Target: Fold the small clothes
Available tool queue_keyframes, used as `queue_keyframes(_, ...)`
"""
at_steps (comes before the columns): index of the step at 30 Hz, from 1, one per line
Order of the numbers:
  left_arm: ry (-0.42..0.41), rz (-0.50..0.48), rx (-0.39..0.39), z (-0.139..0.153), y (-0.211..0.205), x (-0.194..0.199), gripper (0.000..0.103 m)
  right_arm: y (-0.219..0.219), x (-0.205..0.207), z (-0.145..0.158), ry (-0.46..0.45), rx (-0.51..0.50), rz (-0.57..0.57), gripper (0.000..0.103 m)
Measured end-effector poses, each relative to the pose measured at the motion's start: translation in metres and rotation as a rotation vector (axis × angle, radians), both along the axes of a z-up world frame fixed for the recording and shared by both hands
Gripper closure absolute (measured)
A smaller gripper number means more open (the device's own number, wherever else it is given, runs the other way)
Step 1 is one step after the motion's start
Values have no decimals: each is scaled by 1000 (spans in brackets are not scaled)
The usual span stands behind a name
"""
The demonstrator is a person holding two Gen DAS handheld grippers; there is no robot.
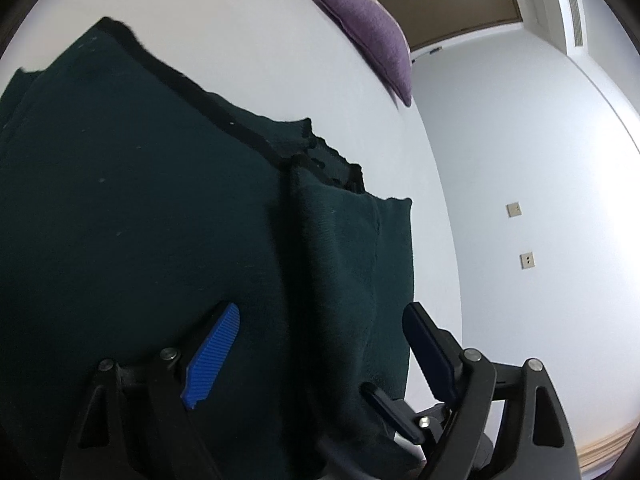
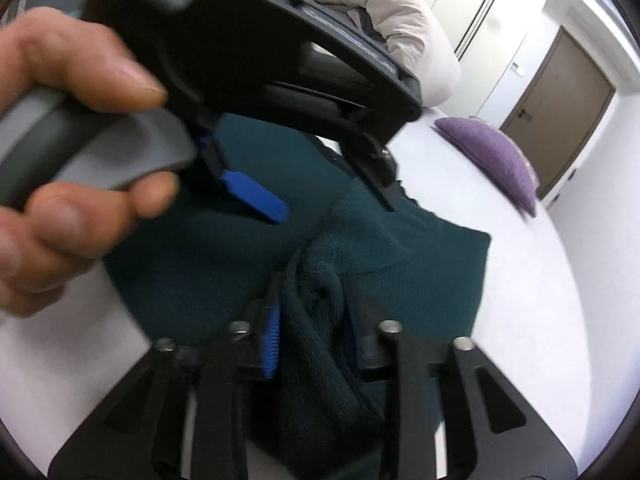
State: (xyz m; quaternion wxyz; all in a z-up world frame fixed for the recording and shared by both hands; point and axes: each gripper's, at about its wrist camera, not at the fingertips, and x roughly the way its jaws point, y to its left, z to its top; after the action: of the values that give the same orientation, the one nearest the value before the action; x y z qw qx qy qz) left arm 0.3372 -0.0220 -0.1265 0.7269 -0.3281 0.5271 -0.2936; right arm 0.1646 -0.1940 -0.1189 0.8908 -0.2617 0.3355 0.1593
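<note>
A dark green knitted garment (image 1: 140, 220) lies on a white surface (image 1: 248, 40), with a black-trimmed edge toward the far side. My left gripper (image 1: 320, 320) is open, its blue-padded fingers (image 1: 214, 356) spread over the garment's right part. In the right wrist view my right gripper (image 2: 314, 316) is shut on a bunched fold of the same green garment (image 2: 420, 272). The left gripper (image 2: 320, 184), held in a hand (image 2: 68, 120), hovers open above the cloth just ahead of the right one.
A purple cushion (image 1: 372, 36) lies at the far edge of the white surface (image 2: 520, 320); it shows in the right wrist view (image 2: 492, 152) too. A beige bolster (image 2: 400, 12) lies behind. A brown door (image 2: 560, 96) and white walls stand beyond.
</note>
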Motion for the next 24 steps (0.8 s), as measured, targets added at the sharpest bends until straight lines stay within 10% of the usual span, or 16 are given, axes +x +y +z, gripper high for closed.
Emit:
queue_keyframes(12, 34, -66, 123, 11, -29, -11, 43, -84, -56, 13, 37, 313, -145, 49)
queue_keyframes(20, 97, -105, 60, 13, -39, -12, 59, -169, -50, 17, 68, 647, -285, 49)
queue_keyframes(24, 125, -94, 67, 1, -45, -7, 59, -167, -58, 21, 62, 624, -197, 49)
